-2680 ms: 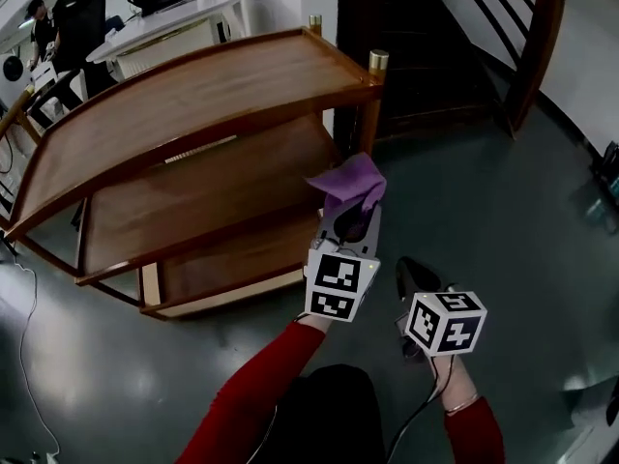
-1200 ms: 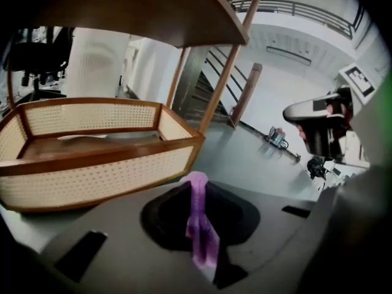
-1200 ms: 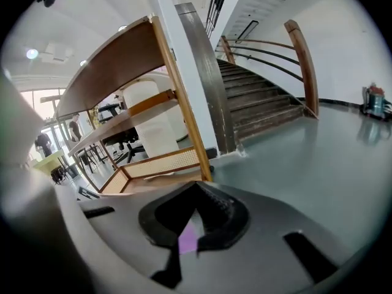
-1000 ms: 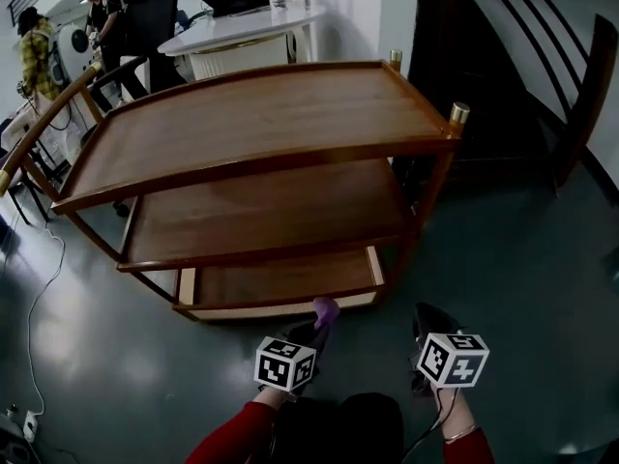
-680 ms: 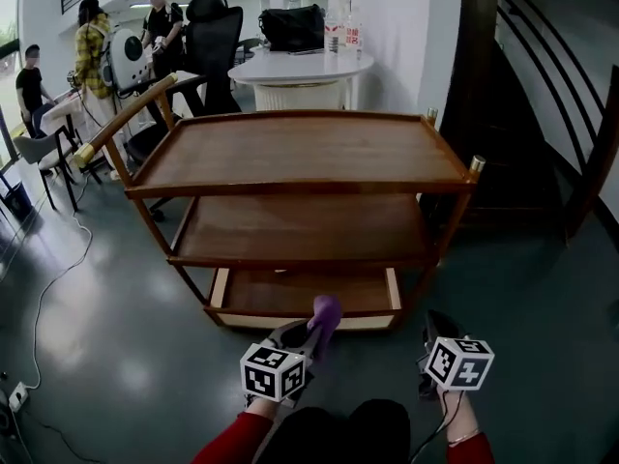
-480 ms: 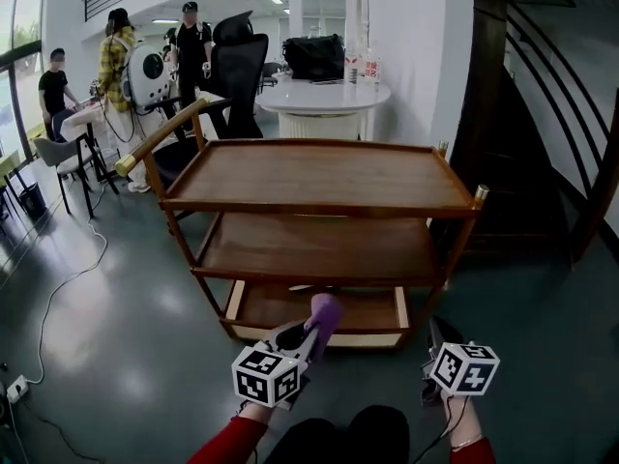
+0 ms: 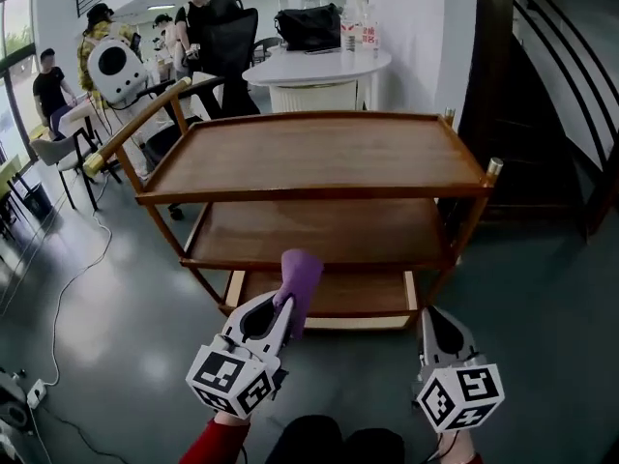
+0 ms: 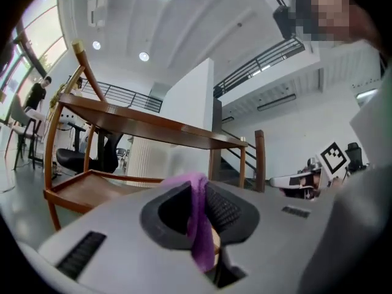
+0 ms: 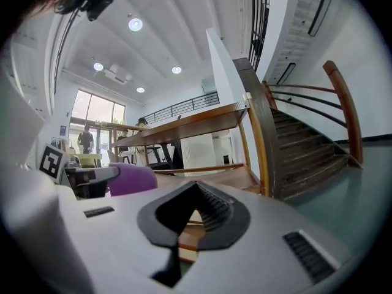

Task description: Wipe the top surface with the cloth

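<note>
the cloth (image 7: 298, 276), purple and bunched, is clamped in the left gripper (image 7: 279, 309). in the left gripper view the jaws are closed on the cloth (image 8: 201, 237): a fold runs down between the two ribbed pads and a rounded tuft stands above the tips of the left gripper (image 8: 197, 192). in the right gripper view the same cloth (image 9: 131, 178) shows as a purple lump at the left.

the right gripper (image 7: 432, 325) is held just beside the left one, at the same level. in its own view the right gripper (image 9: 196, 187) has its jaw tips together and nothing is held between them.

the top surface (image 7: 319, 153) is the uppermost tray of a three-tier wooden cart (image 7: 464, 245). it is bare, with a raised rim all round. the cloth is well apart from it: both grippers are held in front of the cart, over the floor (image 7: 126, 307), and the left gripper view looks up at the underside of the top surface (image 8: 141, 124).

below the top surface are the middle shelf (image 7: 319, 230) and the bottom shelf (image 7: 334, 293). a slanted handle (image 7: 135, 124) with a brass end cap rises at the cart's left end, and a brass-capped post (image 7: 493, 170) stands at its right front corner.

behind the cart is a white round table (image 7: 319, 66) carrying a black bag (image 7: 309, 27) and bottles (image 7: 358, 29). several persons (image 7: 46, 90) stand at the far left. a dark staircase (image 7: 551, 95) is at the right. a white cable (image 7: 58, 303) lies on the floor at the left.
</note>
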Demonstrator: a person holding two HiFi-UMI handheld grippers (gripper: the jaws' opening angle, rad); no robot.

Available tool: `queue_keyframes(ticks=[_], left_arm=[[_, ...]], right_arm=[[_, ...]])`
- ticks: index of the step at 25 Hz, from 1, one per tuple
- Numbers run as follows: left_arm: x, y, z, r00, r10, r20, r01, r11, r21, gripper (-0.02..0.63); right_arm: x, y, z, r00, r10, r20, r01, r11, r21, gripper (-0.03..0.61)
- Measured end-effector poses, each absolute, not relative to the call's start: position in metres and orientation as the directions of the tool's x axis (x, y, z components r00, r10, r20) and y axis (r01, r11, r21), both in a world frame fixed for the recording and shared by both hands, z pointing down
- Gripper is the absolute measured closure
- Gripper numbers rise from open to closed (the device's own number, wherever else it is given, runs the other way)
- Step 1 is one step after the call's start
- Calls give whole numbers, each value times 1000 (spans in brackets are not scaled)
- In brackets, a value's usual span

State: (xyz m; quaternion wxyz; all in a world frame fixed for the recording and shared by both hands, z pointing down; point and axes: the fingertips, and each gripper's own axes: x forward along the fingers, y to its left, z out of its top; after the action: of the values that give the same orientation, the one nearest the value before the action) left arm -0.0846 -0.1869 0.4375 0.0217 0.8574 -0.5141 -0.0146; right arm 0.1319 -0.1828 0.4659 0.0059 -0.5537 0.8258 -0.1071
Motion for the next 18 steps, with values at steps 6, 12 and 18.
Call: queue_keyframes(ticks=[6, 12, 18], left_arm=[[-23, -171, 419, 521, -846, 117, -854, -516, 73, 560], [14, -155, 298, 499, -863, 82, -867, -498, 28, 560], [23, -142, 162, 524, -847, 92, -852, -518, 78, 560]], right_arm=[[133, -169, 413, -365, -918, 156, -930, 352, -107, 574], [131, -161, 300, -383, -900, 211, -922, 358, -147, 574], [136, -137, 174, -375, -876, 303, -927, 346, -146, 574]])
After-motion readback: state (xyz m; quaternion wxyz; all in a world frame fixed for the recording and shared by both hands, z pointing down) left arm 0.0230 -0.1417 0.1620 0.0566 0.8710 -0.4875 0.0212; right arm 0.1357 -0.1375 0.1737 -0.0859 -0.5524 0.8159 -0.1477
